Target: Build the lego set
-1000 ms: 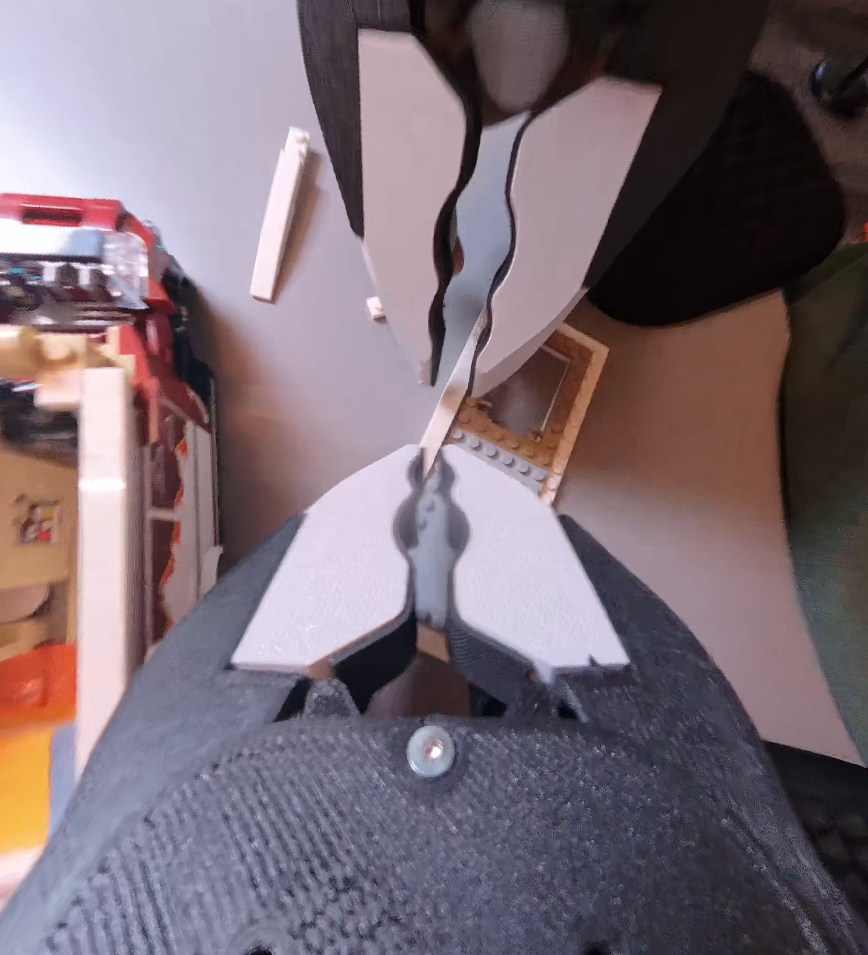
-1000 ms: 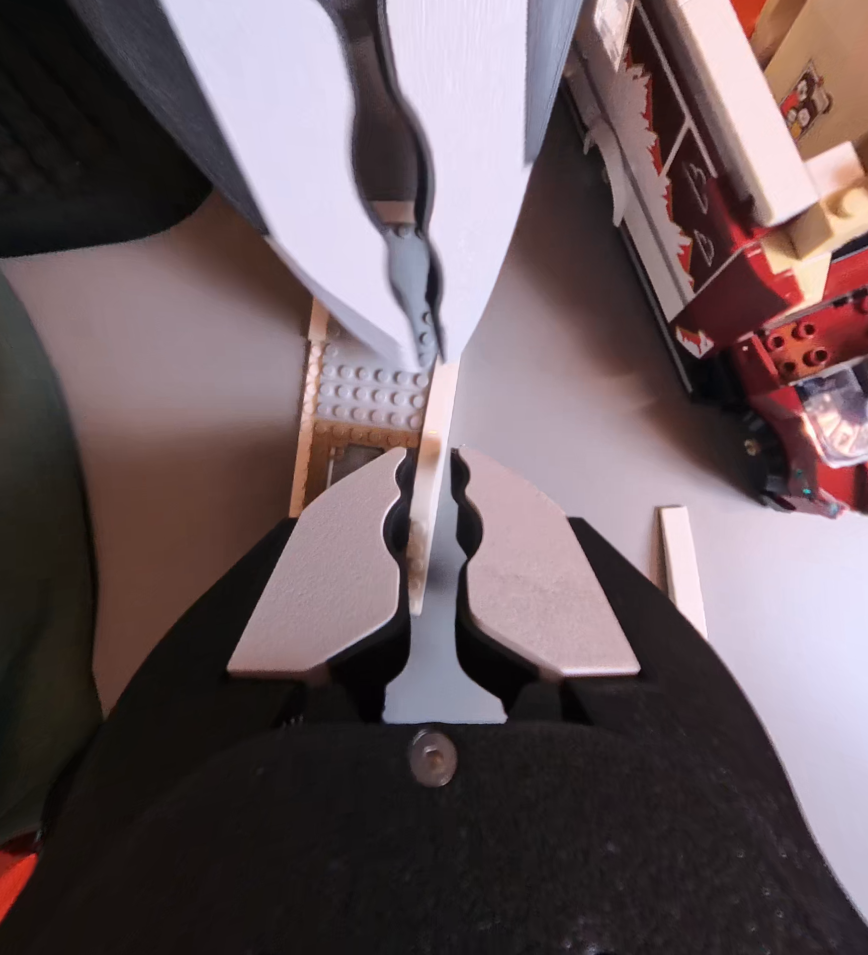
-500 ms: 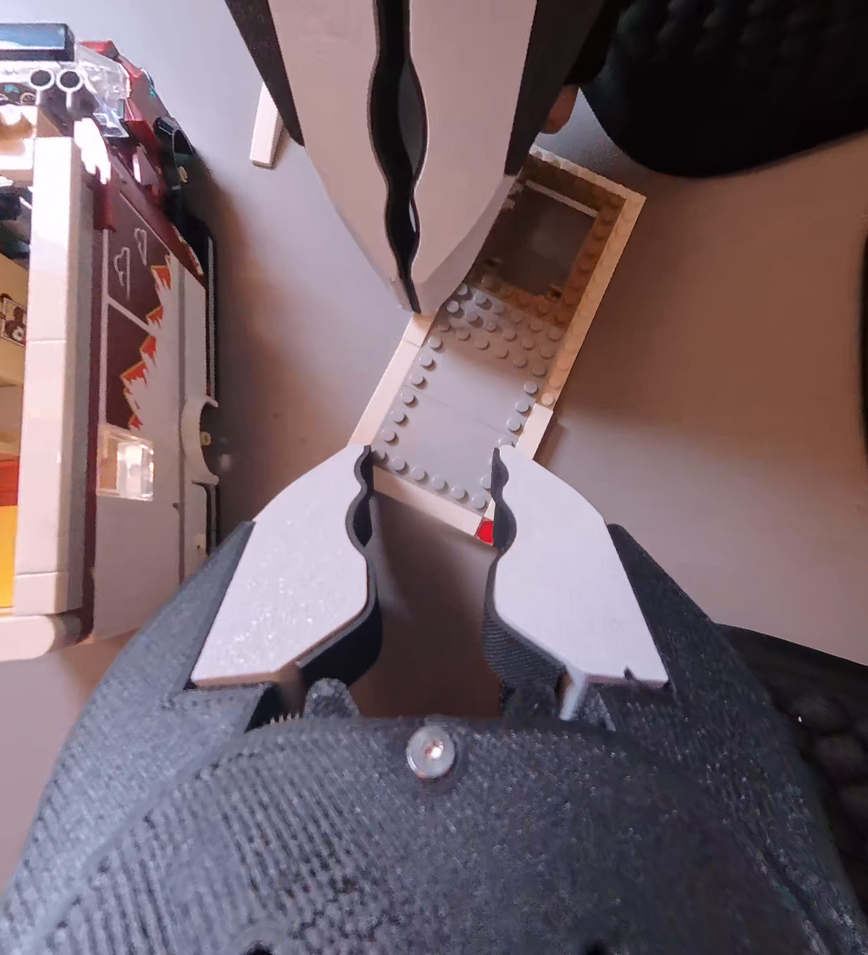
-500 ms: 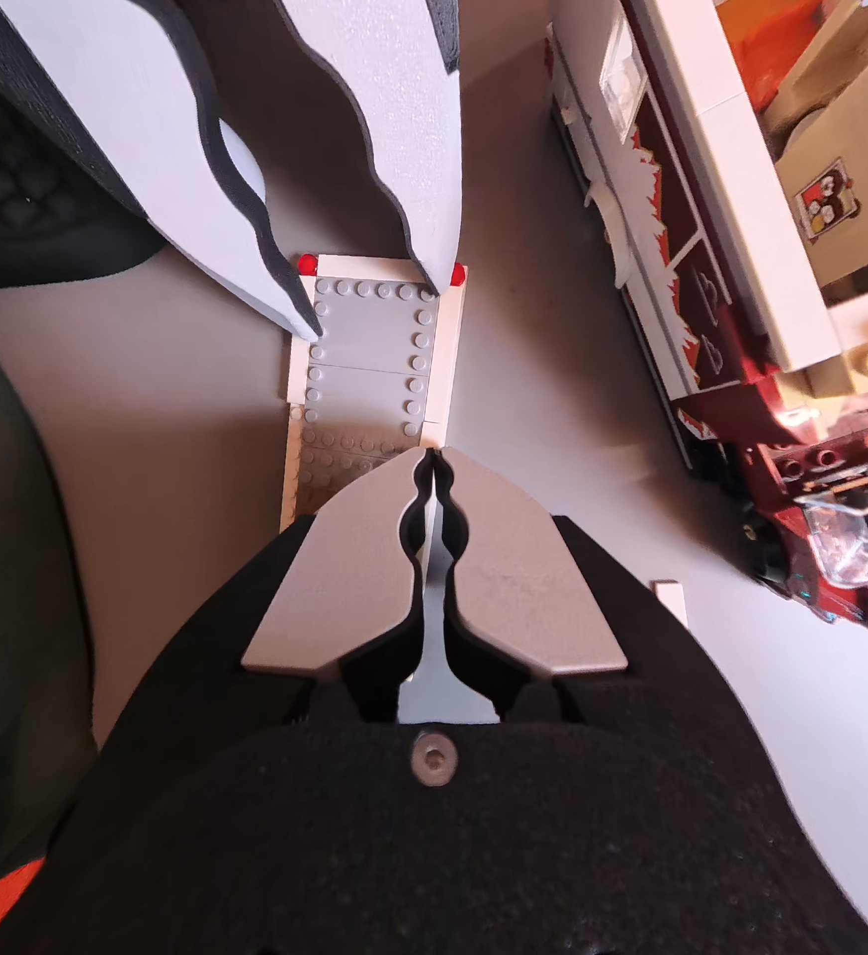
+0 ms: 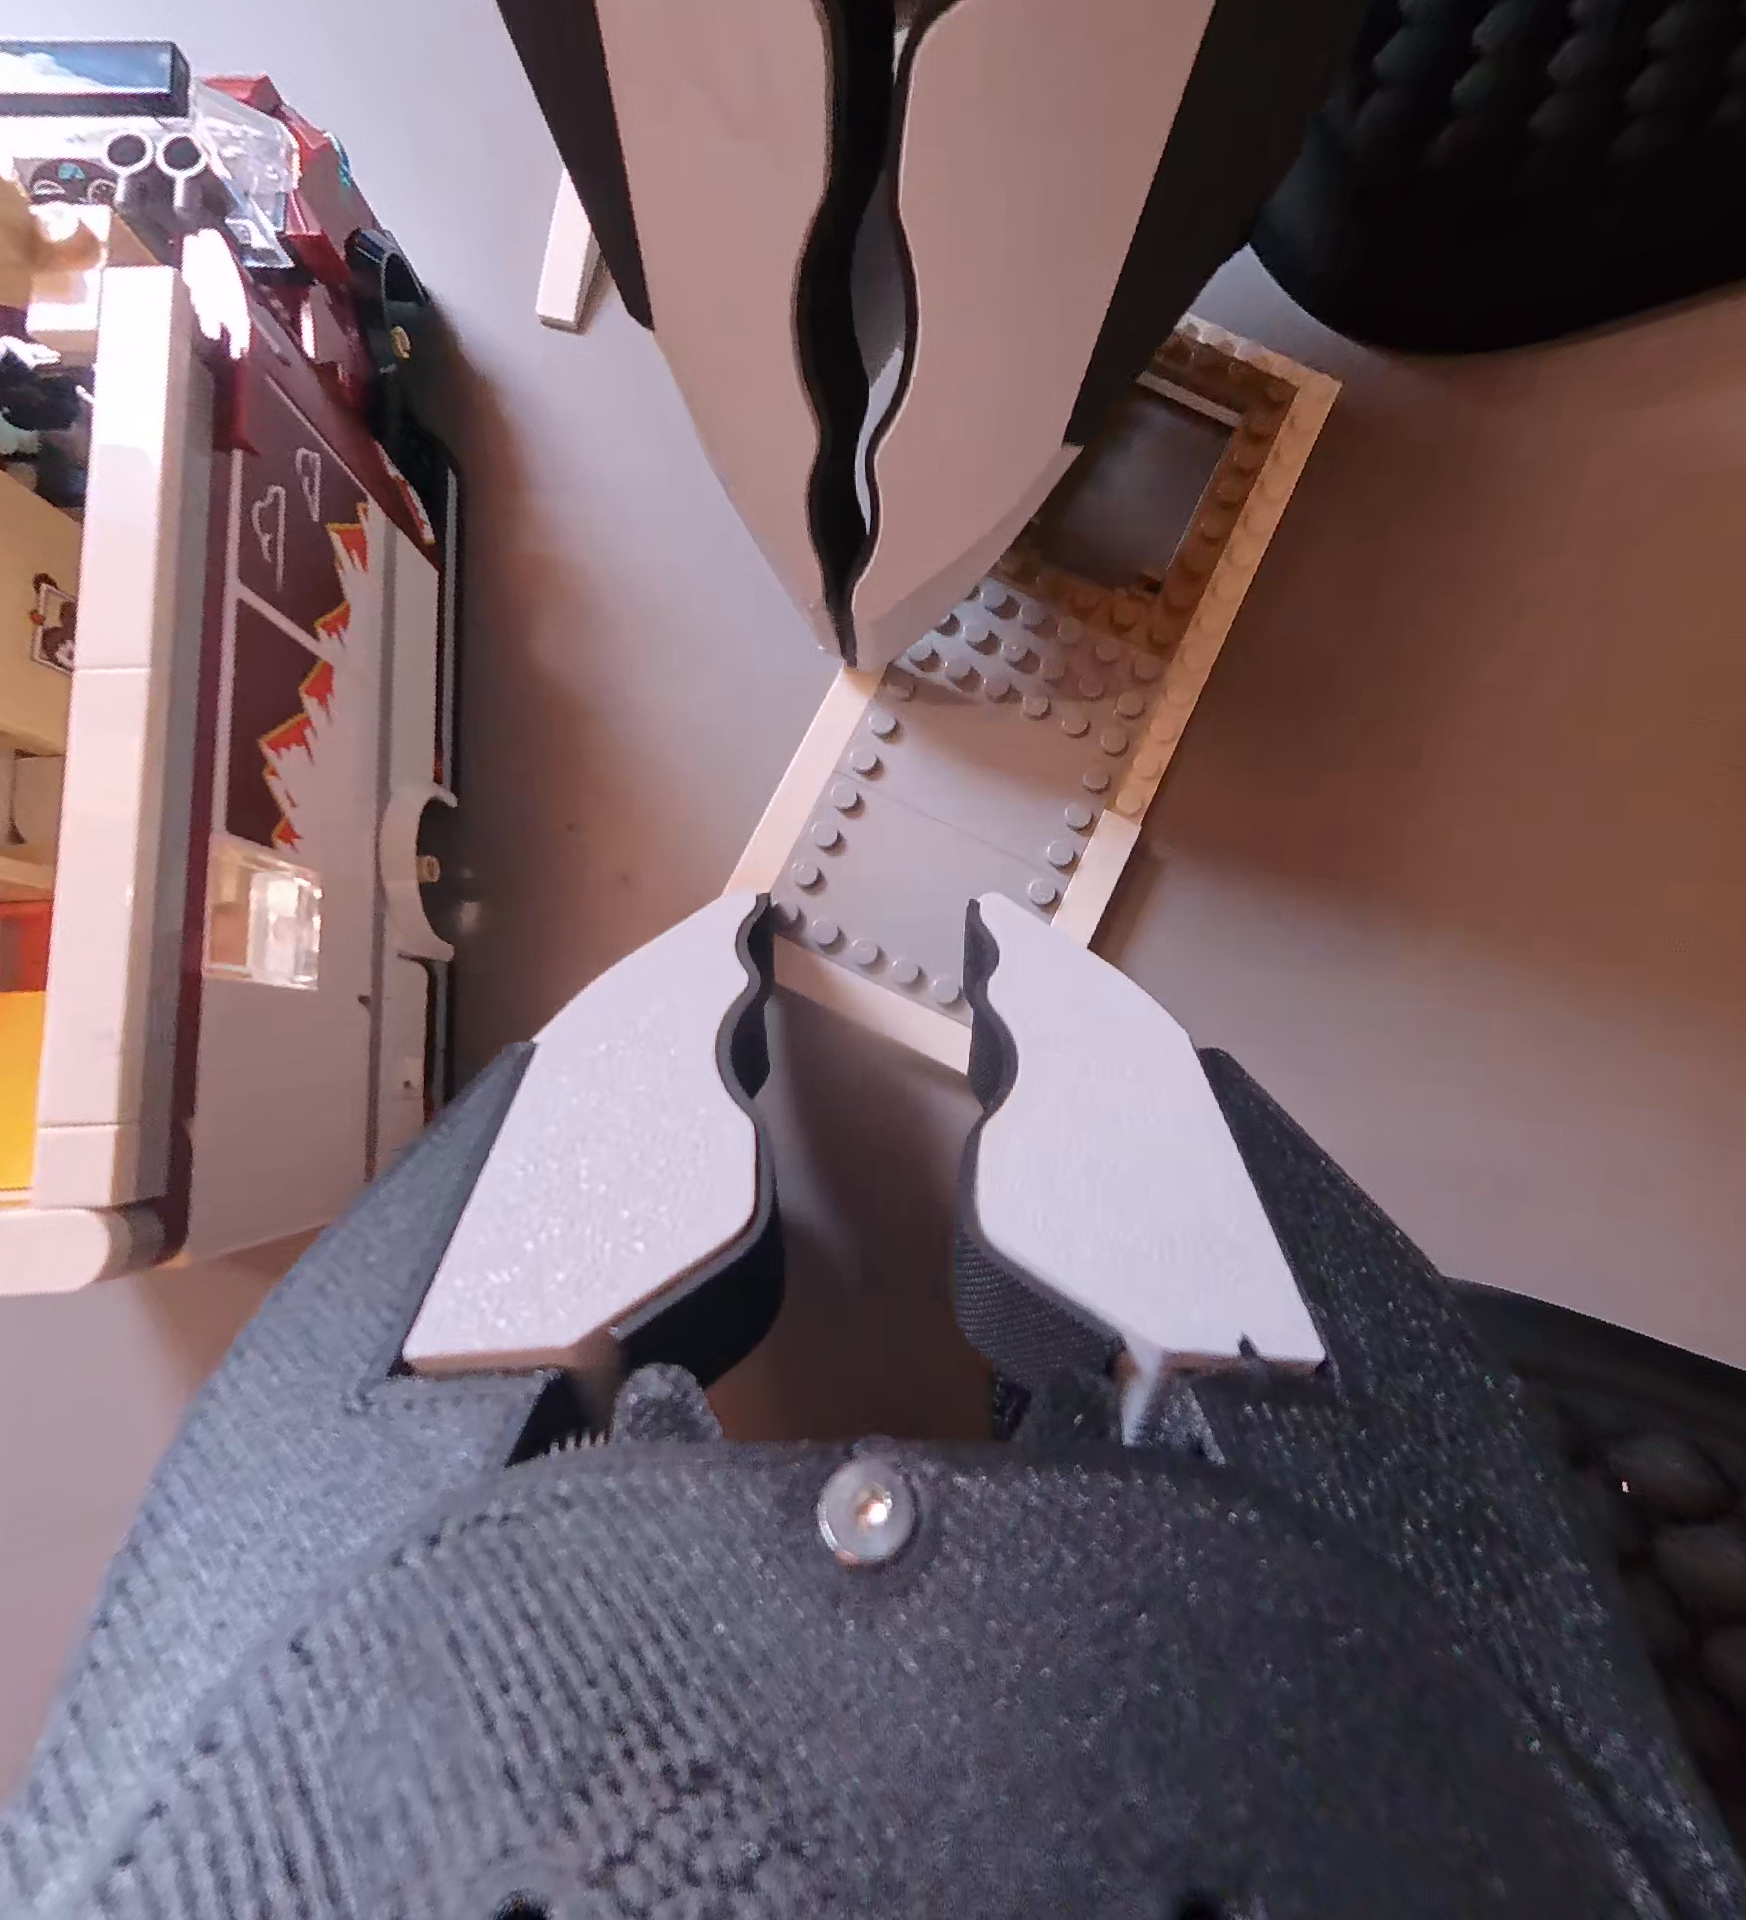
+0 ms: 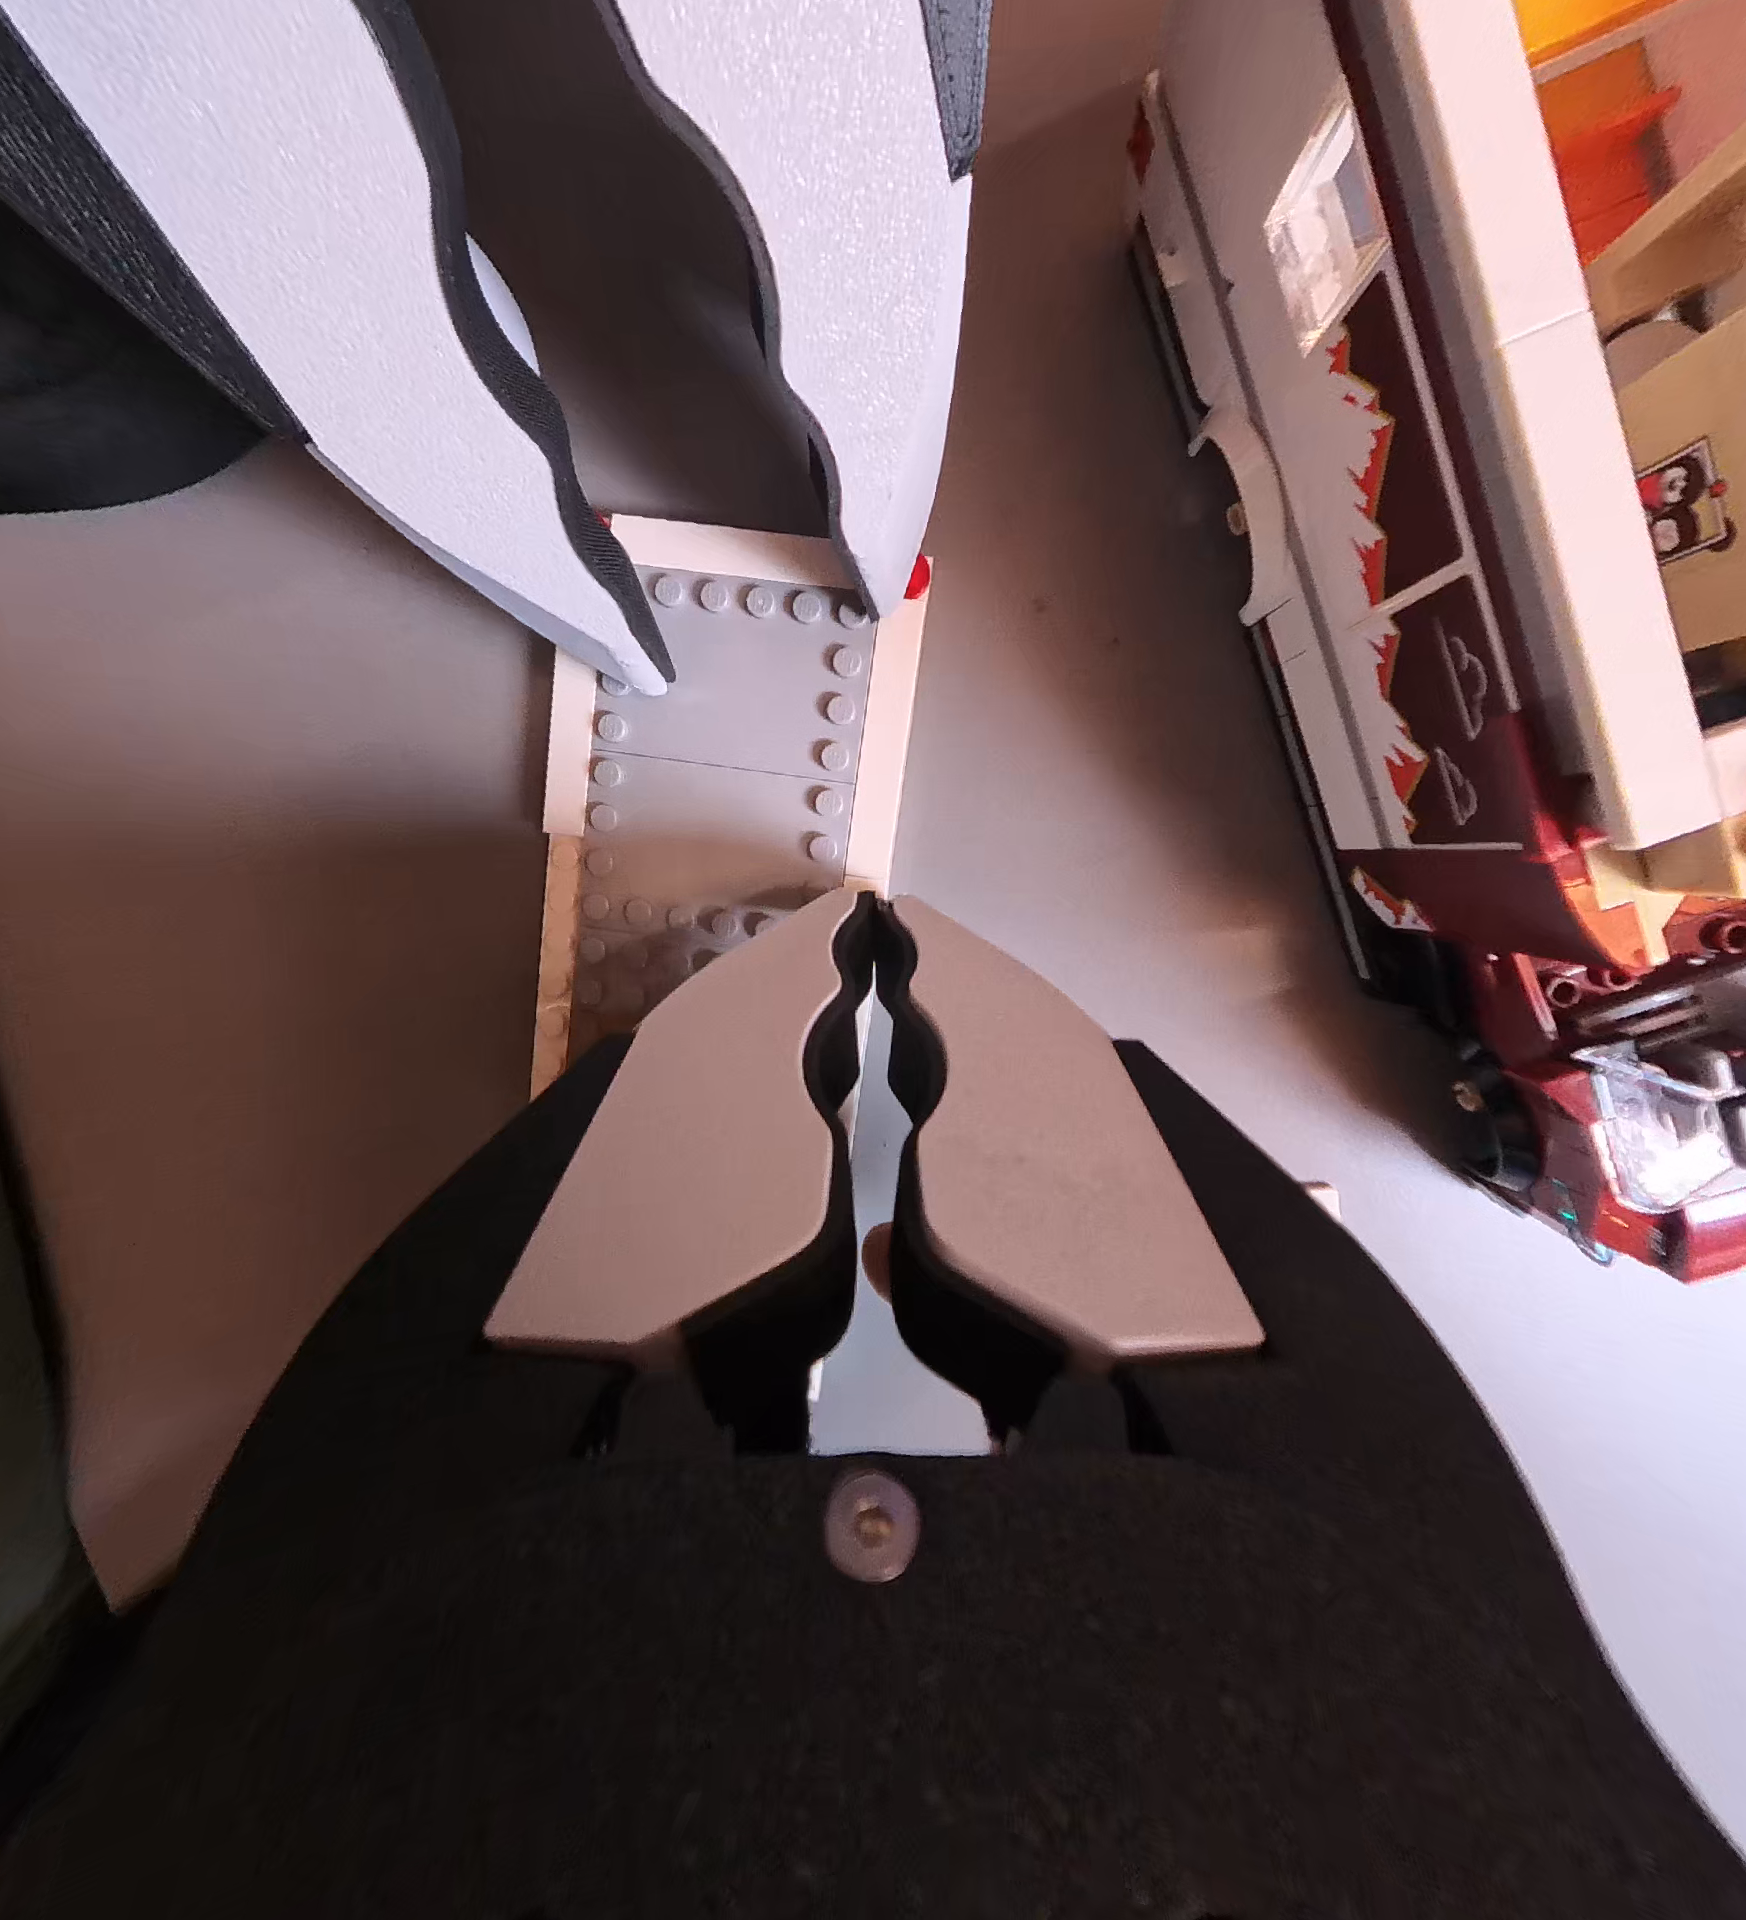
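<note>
A long brick-built panel (image 5: 962,831) is seen lying flat on the pale table (image 5: 640,623), between the two grippers. Its middle is made of smooth grey plates edged with single rows of studs; cream-white strips run down both long sides, and a small red piece (image 6: 917,578) shows at one near corner. Farther along, the grey surface is fully studded, then gives way to a tan frame (image 5: 1253,436) around a rectangular opening. The left gripper (image 5: 869,914) is spread wide at the panel's end, nothing gripped between its fingers. The right gripper (image 6: 871,909) is clenched, tips met at the panel's cream edge, nothing seen between them. A dark-red and white brick model (image 6: 1471,623) stands beside, well apart. A loose white bar (image 5: 570,260) lies near.
</note>
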`<control>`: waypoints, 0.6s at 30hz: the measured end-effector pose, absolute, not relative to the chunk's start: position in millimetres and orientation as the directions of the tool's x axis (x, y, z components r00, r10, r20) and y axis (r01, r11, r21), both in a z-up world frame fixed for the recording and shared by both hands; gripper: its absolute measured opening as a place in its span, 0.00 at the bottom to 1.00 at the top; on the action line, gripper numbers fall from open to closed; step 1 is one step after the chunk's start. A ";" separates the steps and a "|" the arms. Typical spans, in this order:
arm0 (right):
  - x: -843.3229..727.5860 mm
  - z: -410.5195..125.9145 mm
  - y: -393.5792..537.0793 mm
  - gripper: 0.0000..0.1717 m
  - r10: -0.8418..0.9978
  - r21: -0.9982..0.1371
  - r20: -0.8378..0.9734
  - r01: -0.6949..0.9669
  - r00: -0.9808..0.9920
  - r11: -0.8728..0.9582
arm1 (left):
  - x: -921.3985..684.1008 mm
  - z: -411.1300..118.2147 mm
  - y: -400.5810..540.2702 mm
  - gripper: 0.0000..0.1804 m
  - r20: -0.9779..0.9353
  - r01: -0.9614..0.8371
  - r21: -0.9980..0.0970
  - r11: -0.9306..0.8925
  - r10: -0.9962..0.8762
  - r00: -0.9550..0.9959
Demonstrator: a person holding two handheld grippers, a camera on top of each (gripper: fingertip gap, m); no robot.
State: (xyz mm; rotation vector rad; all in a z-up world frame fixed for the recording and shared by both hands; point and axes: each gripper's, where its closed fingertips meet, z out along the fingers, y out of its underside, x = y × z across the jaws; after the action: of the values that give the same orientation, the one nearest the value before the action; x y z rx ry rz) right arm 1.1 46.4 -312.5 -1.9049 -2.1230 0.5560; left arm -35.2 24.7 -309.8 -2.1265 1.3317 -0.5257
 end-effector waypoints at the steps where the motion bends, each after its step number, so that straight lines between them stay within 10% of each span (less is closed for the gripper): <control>1: 0.9 -312.6 46.3 0.00 0.990 -0.430 -0.070 0.899 -0.126 0.084 | -35.1 -309.8 24.5 0.20 0.027 -0.681 -0.649 -0.340 -0.904 0.426; 18: 25.4 -306.2 45.7 0.04 0.994 -0.501 -0.086 0.865 -0.067 0.015 | -30.9 -304.3 15.9 0.32 0.068 -0.682 -0.655 -0.325 -0.924 0.375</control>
State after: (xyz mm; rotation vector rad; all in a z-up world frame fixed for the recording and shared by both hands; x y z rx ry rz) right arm 25.4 45.7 -306.2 -1.9188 -2.0057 0.6280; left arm -30.9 15.9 -304.3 -2.1073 1.3802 -0.5973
